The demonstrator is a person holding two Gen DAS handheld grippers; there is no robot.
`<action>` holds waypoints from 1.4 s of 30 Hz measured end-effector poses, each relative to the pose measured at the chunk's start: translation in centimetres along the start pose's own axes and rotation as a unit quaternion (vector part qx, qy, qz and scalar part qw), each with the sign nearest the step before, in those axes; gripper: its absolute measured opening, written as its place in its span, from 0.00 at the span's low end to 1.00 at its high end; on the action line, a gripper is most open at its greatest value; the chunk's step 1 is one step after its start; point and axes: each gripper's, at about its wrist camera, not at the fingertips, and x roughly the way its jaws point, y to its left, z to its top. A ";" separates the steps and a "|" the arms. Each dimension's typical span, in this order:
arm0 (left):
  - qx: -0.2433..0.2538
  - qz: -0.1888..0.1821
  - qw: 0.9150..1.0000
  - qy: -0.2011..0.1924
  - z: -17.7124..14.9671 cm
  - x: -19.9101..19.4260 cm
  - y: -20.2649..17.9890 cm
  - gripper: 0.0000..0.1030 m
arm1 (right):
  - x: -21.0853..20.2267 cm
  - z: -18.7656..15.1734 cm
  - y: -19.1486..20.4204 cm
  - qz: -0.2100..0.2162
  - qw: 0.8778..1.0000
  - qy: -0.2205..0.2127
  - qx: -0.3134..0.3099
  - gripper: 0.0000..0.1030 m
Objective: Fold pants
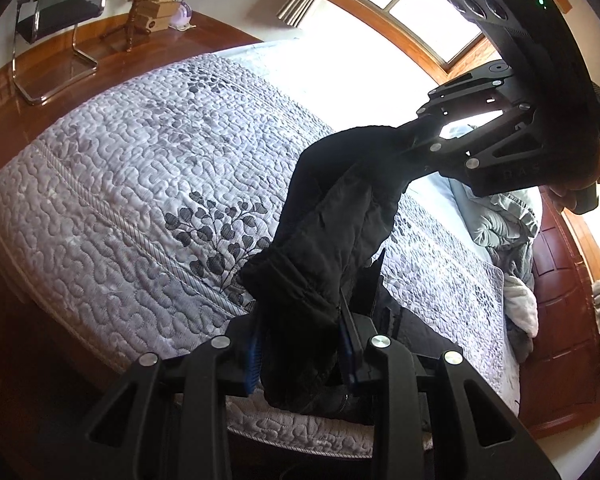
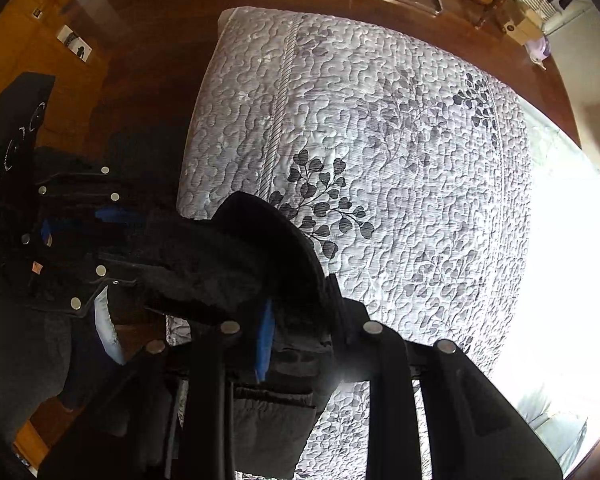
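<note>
The black pants (image 1: 332, 208) hang stretched in the air above the bed, held at both ends. My left gripper (image 1: 300, 344) is shut on one end of the pants, blue pads pressed into the bunched cloth. My right gripper (image 1: 412, 140) is seen in the left wrist view at the upper right, shut on the other end. In the right wrist view my right gripper (image 2: 296, 320) clamps the black pants (image 2: 236, 256), and the left gripper (image 2: 88, 224) shows at the left, gripping the same cloth. More of the pants droops below the grippers.
A grey quilted bedspread (image 1: 140, 168) with leaf prints covers the bed. A crumpled blanket (image 1: 508, 216) lies by the wooden headboard (image 1: 560, 300). A metal chair (image 1: 56, 12) and boxes stand on the wooden floor. A bright window (image 1: 412, 4) is behind the bed.
</note>
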 end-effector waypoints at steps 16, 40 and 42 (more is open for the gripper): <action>0.061 0.004 0.998 -0.010 -2.1 -2.2 -6.5 0.29 | -3.9 -6.1 3.5 -0.067 0.997 -0.011 0.030 0.21; 0.142 -0.006 0.990 -0.015 -4.6 -4.0 -15.5 0.29 | -8.0 -15.0 5.8 -0.120 0.988 -0.025 0.089 0.20; 0.149 -0.008 0.989 -0.014 -4.9 -4.1 -16.2 0.29 | -8.2 -15.6 5.9 -0.121 0.988 -0.027 0.093 0.20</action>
